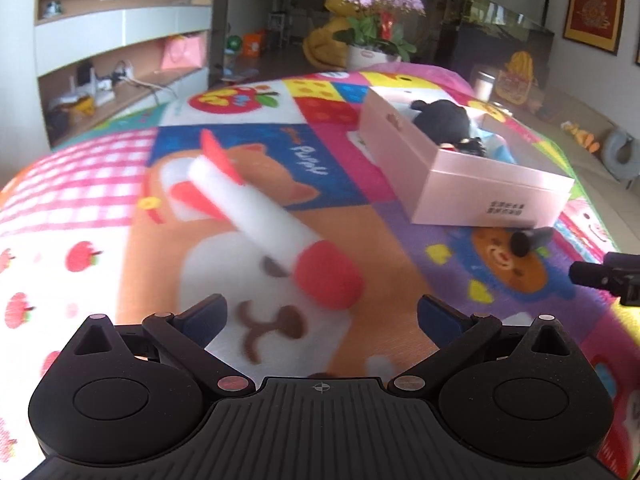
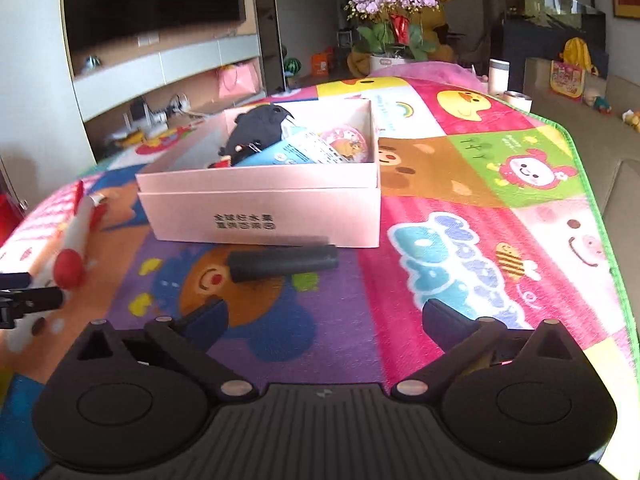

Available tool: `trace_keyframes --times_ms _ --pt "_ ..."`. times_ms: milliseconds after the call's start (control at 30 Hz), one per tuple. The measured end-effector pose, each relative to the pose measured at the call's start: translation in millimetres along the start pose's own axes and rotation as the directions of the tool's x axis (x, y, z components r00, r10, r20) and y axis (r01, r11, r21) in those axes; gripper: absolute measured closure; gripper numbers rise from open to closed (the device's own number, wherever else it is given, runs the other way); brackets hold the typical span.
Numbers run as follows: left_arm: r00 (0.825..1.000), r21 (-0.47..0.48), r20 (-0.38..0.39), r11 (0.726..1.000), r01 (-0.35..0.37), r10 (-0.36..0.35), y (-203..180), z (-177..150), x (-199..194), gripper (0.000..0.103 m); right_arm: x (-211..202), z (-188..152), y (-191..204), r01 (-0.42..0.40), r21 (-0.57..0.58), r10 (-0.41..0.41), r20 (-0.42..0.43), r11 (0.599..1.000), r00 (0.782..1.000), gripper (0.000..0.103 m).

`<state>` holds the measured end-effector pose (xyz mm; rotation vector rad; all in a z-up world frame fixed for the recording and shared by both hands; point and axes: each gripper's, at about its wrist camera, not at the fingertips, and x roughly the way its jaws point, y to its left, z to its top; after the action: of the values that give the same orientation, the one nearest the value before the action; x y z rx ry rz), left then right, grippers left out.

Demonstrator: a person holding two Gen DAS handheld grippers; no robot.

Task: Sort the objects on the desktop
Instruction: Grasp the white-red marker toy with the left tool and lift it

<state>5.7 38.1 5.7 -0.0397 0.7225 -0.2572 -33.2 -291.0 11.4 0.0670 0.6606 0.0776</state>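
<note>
A white foam rocket toy (image 1: 256, 216) with a red nose and red fins lies on the colourful mat (image 1: 384, 256). Its nose points at my left gripper (image 1: 322, 316), which is open; the nose sits just ahead of the fingertips, untouched. A black cylinder (image 2: 284, 264) lies in front of the pink box (image 2: 260, 208), just ahead of my right gripper (image 2: 326, 316), open and empty. The box holds a black plush toy (image 2: 260, 124), a blue packet (image 2: 296, 152) and a round pink item (image 2: 346, 144). The rocket (image 2: 76, 240) also shows at the left of the right wrist view.
A pot of purple orchids (image 2: 392, 28) stands past the far edge of the mat. Two cups (image 2: 498, 76) stand at the far right corner. The mat's green border (image 2: 600, 216) runs down the right, with floor beyond it. Shelves and a TV line the left wall.
</note>
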Motion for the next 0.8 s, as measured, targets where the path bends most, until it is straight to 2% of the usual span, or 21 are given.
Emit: trace_keyframes --times_ms 100,233,267,300,367,433,467,533,633,700,733,800 --pt "1.000 0.040 -0.010 0.999 0.014 -0.013 -20.3 9.3 16.6 0.000 -4.1 -3.1 4.0 0.018 -0.009 -0.018 0.032 1.000 0.999 0.000" --pt "0.990 0.039 -0.018 0.989 0.141 -0.140 -41.1 20.9 27.7 0.000 -5.3 -3.7 -1.9 0.014 0.033 -0.015 0.035 0.999 0.999 0.000" --pt "0.990 0.034 -0.005 0.989 0.141 -0.141 -44.6 22.6 27.5 0.000 -4.9 -3.6 -3.3 0.014 0.045 -0.016 0.033 0.999 0.999 0.000" --pt "0.994 0.032 0.011 0.993 0.112 -0.113 -47.5 24.1 27.2 0.000 -3.5 -3.1 -5.4 0.016 0.059 -0.018 0.030 0.998 0.999 0.000" --pt "1.000 0.021 0.025 1.000 0.008 -0.009 -49.8 27.5 30.1 0.000 -2.3 -3.2 -8.2 0.020 0.078 -0.022 0.022 0.997 1.000 0.000" --pt "0.994 -0.021 0.008 0.994 -0.107 0.107 -44.9 35.5 39.0 0.000 0.1 -3.1 -9.4 0.016 0.088 -0.017 0.008 0.996 1.000 0.000" --pt "0.990 -0.049 0.000 0.989 -0.141 0.141 -40.1 39.3 43.7 0.000 2.3 -2.9 -9.6 0.014 0.091 -0.014 -0.003 0.996 1.000 0.000" --pt "0.984 -0.077 -0.011 0.981 -0.176 0.175 -30.0 45.2 52.1 0.000 6.3 -2.4 -9.8 0.019 0.099 -0.017 -0.027 0.995 1.000 0.000" --pt "0.973 -0.059 -0.009 0.972 -0.229 0.229 -21.5 47.0 57.3 0.001 9.0 -2.8 -10.6 0.029 0.111 -0.024 -0.042 0.993 0.999 0.000" --pt "0.975 -0.051 -0.009 0.973 -0.224 0.224 -14.9 45.1 54.1 0.021 8.8 -3.3 -10.6 0.029 0.113 -0.025 -0.038 0.993 0.999 0.000" --pt "0.976 -0.053 -0.005 0.974 -0.219 0.219 -11.8 44.5 50.8 0.024 9.0 -3.4 -10.5 0.029 0.114 -0.024 -0.038 0.993 0.999 0.000" --pt "0.977 -0.053 -0.005 0.975 -0.215 0.215 -7.3 43.0 45.5 0.041 10.0 -3.2 -11.1 0.027 0.118 -0.023 -0.040 0.993 0.999 0.000"
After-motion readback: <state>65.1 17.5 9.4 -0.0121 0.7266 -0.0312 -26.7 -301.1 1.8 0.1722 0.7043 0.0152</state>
